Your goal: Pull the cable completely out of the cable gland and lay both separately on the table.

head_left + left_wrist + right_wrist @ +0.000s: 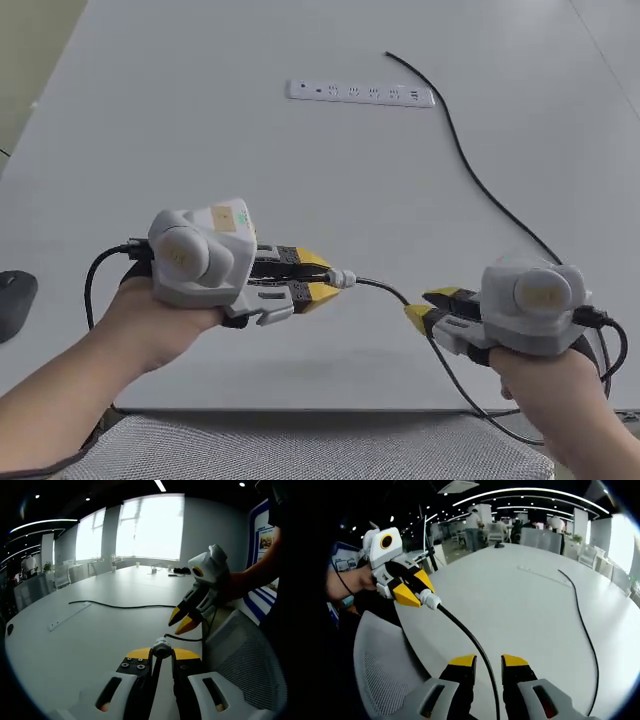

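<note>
Left hand-held gripper (162, 655): closed on the cable gland (342, 279). The two yellow tips press on the gland from both sides. The pale front end of the gland sticks out just past the tips.

Right hand-held gripper (489, 662): open by a narrow gap. The cable (470, 635) runs through this gap, between the two yellow tips. In the right gripper view a little free space shows on each side of the cable, so the jaws are not pinching it.

Cable gland: held in the air above the near part of the tabletop (200, 130), at the tips of the left hand-held gripper. It points towards the right hand-held gripper.

Cable: black and thin, with one end inside the gland. From the gland it curves through the air to the right hand-held gripper, passes between that gripper's jaws and goes down past the near edge of the tabletop.

Position of the two grippers: near each other, tips turned towards each other, not touching. The cable joins them.

Left hand (160, 320): holds the left hand-held gripper from below.

Right hand (545, 385): holds the right hand-held gripper from below.

Power strip (362, 93): white, flat on the tabletop, far beyond both grippers.

Black cord (470, 170): lies on the tabletop, from near the power strip to behind the right hand-held gripper.
</note>
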Demonstrator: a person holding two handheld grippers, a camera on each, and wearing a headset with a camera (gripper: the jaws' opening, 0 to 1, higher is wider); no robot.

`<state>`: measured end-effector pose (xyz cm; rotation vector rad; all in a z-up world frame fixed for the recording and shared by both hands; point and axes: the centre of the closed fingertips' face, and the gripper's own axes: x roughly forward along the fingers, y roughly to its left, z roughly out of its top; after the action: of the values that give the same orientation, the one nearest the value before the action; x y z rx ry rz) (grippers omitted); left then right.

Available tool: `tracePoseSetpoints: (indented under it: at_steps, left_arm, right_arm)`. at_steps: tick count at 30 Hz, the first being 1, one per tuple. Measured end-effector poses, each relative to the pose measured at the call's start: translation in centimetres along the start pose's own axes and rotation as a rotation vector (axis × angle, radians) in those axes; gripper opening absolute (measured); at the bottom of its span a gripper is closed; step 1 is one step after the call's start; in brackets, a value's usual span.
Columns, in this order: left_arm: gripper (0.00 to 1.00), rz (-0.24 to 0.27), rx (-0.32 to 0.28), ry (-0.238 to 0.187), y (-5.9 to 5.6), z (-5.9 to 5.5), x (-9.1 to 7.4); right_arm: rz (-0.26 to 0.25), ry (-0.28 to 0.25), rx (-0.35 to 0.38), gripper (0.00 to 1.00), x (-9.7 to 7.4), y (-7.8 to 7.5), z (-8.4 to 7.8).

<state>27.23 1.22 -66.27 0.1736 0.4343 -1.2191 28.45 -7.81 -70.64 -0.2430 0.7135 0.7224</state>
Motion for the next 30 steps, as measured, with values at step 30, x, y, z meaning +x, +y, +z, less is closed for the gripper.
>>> tracePoseSetpoints:
  at_steps: [30]
  left_arm:
    - [0.15,-0.014,-0.014,-0.01,-0.2,0.1,0.3]
  right_arm:
    - [0.099,-0.035,-0.442,0.04,2.3,5.7,4.5]
